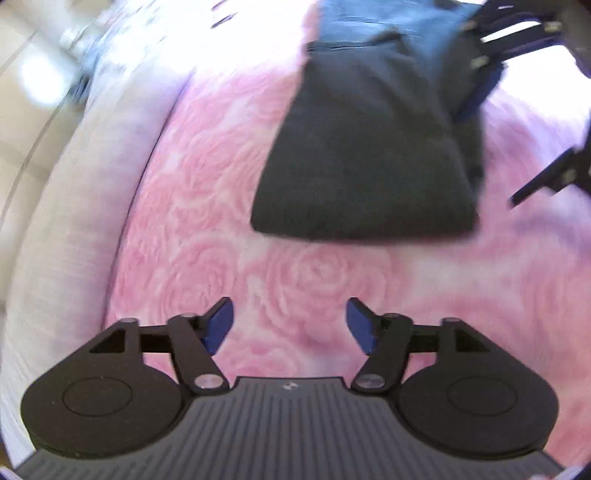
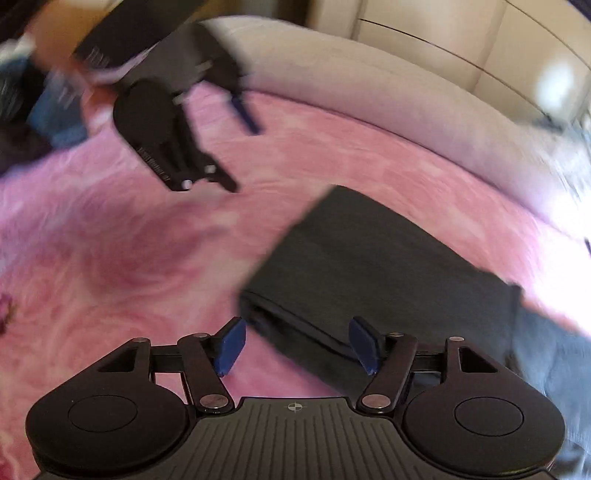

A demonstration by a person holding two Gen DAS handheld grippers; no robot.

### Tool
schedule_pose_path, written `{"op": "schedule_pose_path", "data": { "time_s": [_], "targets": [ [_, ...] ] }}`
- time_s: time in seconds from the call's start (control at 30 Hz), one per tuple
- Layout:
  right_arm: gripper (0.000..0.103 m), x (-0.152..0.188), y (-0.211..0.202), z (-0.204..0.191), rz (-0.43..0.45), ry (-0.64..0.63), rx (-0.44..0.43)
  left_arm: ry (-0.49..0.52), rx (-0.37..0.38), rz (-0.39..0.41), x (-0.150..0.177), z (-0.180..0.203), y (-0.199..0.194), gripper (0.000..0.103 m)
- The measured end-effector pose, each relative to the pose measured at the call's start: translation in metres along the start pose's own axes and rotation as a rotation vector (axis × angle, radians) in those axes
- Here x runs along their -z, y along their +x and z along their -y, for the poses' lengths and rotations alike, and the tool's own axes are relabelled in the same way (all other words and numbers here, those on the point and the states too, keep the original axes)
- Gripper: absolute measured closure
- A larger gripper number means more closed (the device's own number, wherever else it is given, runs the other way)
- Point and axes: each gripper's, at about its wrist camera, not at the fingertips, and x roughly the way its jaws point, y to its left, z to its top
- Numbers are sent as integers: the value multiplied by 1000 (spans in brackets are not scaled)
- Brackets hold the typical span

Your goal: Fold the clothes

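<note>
The left black two-finger gripper with blue pads [image 1: 290,326] pointed steeply downward, its jaws standing wide apart with nothing between them. Its blue fingertips [image 1: 221,325] touched nothing, and both linkage arms were splayed outward from the ribbed grey body. The right black two-finger gripper with blue pads [image 2: 297,345] was likewise tilted steeply down, jaws parted wide and the pads [image 2: 365,343] pressing on nothing. In the right wrist view the left gripper appeared at upper left, blurred, with part of the person's hand [image 2: 48,33] behind it. In the left wrist view the right gripper's black fingers showed at the right edge, blurred.
</note>
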Motion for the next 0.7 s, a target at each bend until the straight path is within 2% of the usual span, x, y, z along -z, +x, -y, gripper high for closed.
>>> {"op": "schedule_pose_path", "data": {
  "time_s": [0.1, 0.2, 0.27, 0.33, 0.4, 0.47, 0.57, 0.67, 0.7],
  "targets": [
    [37, -16, 28, -32, -26, -85, 59, 85, -16, 71, 12, 7, -5, 20],
    [37, -20, 62, -56, -132, -231, 170, 164, -7, 106, 21, 12, 0, 20],
    [37, -17, 69, -57, -157, -271, 219, 225, -9, 130, 24, 16, 5, 20],
    [53, -14, 71, -55, -173, -287, 249, 302, -16, 159, 25, 23, 11, 20],
    [69, -13, 67, -48, -170, -258, 228, 379, -42, 181, 24, 32, 19, 20],
    [81, -15, 59, -40, -150, -214, 209, 460, -76, 210, 23, 39, 30, 20],
    [89, -21, 40, -25, -110, -138, 179, 581, -102, 255, 19, 42, 48, 19],
    [90, -29, 21, -14, -68, -92, 168, 656, -111, 285, 9, 37, 63, 19],
    [90, -31, 14, -10, -54, -84, 167, 673, -111, 293, 5, 34, 67, 31]
  ]
}}
